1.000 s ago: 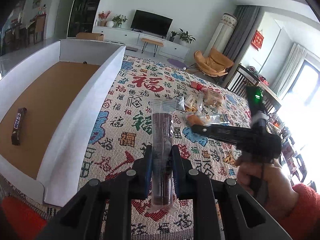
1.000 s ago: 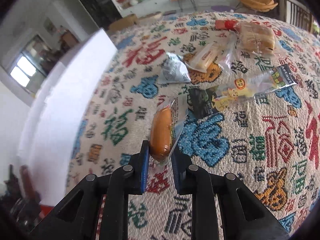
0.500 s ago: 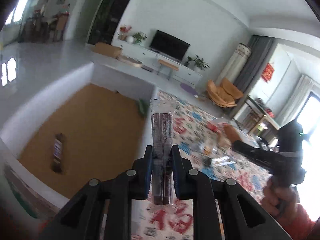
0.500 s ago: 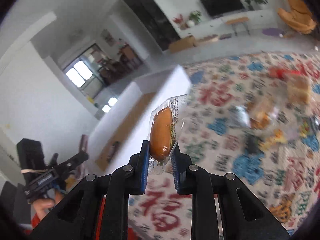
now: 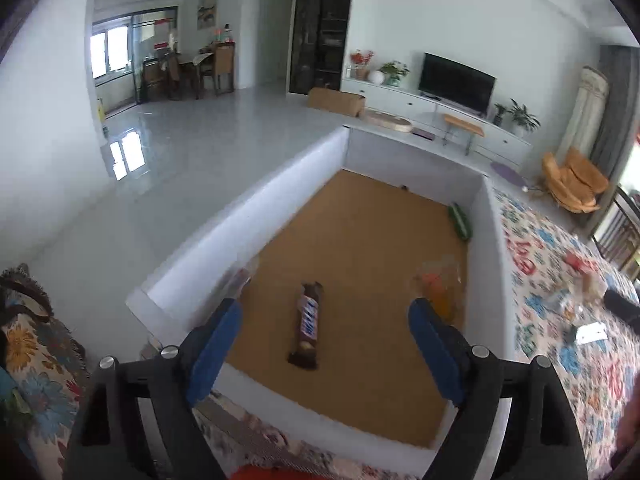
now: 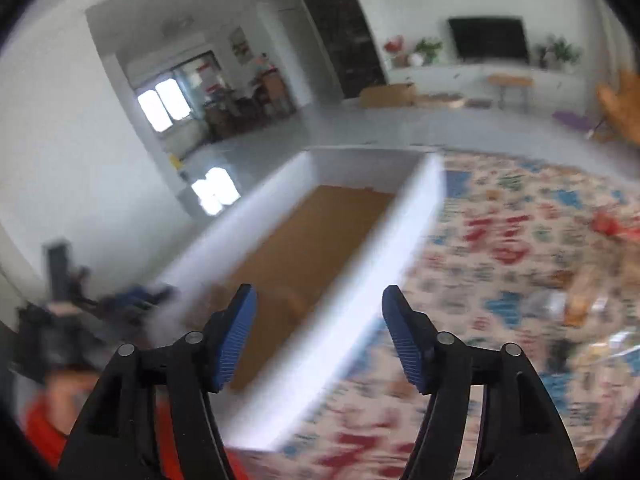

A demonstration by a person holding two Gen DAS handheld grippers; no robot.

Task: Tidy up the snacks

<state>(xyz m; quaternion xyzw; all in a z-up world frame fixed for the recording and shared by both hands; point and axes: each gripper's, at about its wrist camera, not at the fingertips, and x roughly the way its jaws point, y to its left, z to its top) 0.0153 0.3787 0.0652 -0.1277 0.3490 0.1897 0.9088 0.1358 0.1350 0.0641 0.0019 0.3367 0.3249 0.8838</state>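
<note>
My left gripper [image 5: 325,308] hangs over a white box [image 5: 248,216] with a brown floor. Its jaws are opening and nothing is between them. A chocolate bar [image 5: 308,320] lies on the box floor below. A blurred dark snack stick [image 5: 240,280] is by the box's left wall, and a blurred orange sausage packet [image 5: 438,290] by its right wall. A green snack [image 5: 460,222] lies in the far right corner. My right gripper [image 6: 320,292] is above the box's right wall [image 6: 360,280], its jaws opening and empty.
Several loose snacks [image 5: 580,280] lie on the patterned cloth [image 5: 560,360] right of the box, also blurred in the right wrist view as snacks [image 6: 572,300]. The person's red sleeve [image 6: 44,420] is at the lower left. Open floor lies beyond the box.
Both grippers swung left from the cloth to over the box and opened. The dark stick left my left gripper and the sausage packet left my right gripper; both now appear in the box.
</note>
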